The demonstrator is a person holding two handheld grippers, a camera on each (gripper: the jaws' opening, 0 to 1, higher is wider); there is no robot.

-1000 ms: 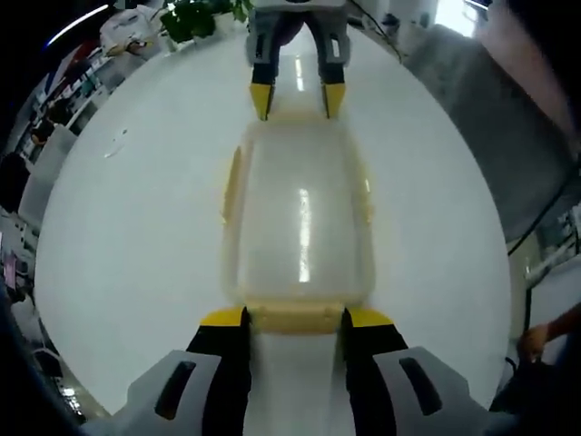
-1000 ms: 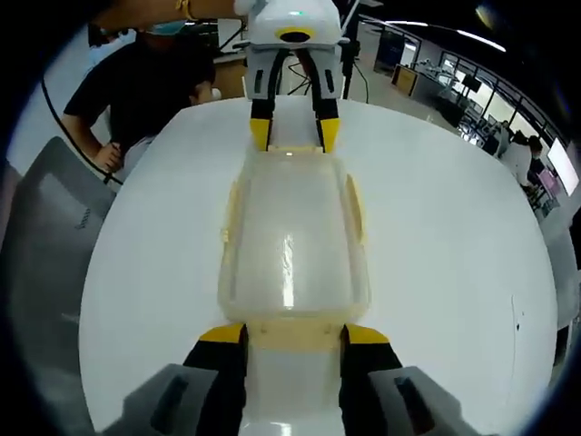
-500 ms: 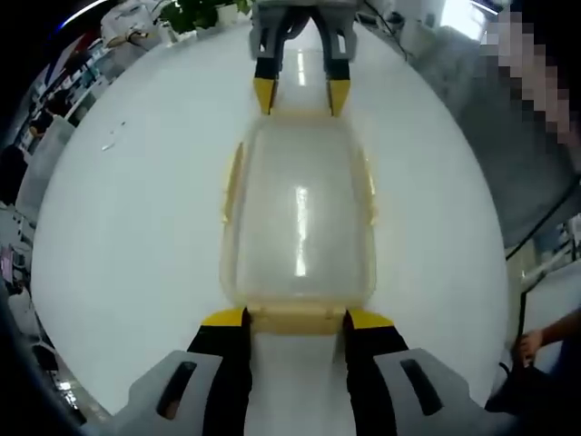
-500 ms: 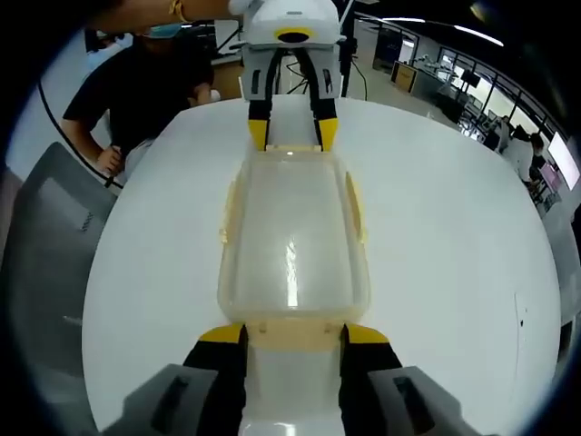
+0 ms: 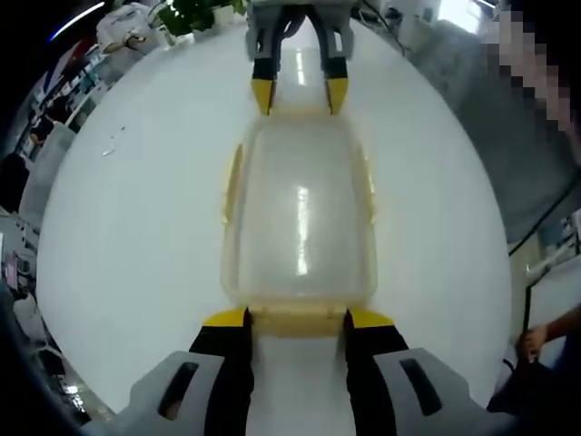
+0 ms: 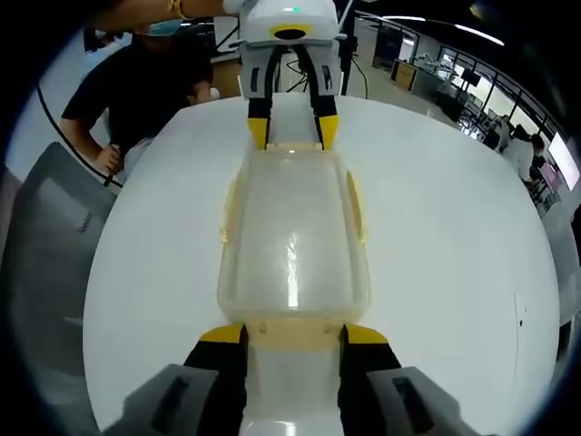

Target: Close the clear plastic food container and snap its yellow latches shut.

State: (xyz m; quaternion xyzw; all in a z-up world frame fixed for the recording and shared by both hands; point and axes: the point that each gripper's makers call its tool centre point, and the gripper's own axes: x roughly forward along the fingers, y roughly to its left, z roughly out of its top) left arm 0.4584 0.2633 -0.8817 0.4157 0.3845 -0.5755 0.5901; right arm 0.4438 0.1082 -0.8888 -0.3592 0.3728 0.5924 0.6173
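A: Surface? Round white table (image 5: 136, 227), glossy, a ceiling-light streak reflected on it.

B: Noted. Green potted plant (image 5: 195, 14) beyond the far edge in the left gripper view, desks with clutter (image 5: 54, 109) to the left.

A: Right gripper view: open office, strip lights (image 6: 472, 36) overhead, workstations (image 6: 436, 82) at the back. Grey chair (image 6: 45, 236) at the table's left edge.

B: Person in a black shirt (image 6: 145, 86) standing beyond it.

1. One container (image 5: 300, 218) lay on one surface (image 5: 136, 218).
2. Four yellow latches (image 5: 232, 182) showed on it.
3. Two tongs (image 5: 296, 320) (image 6: 292, 334) were there.
4. One potted plant (image 5: 195, 16) stood beyond.
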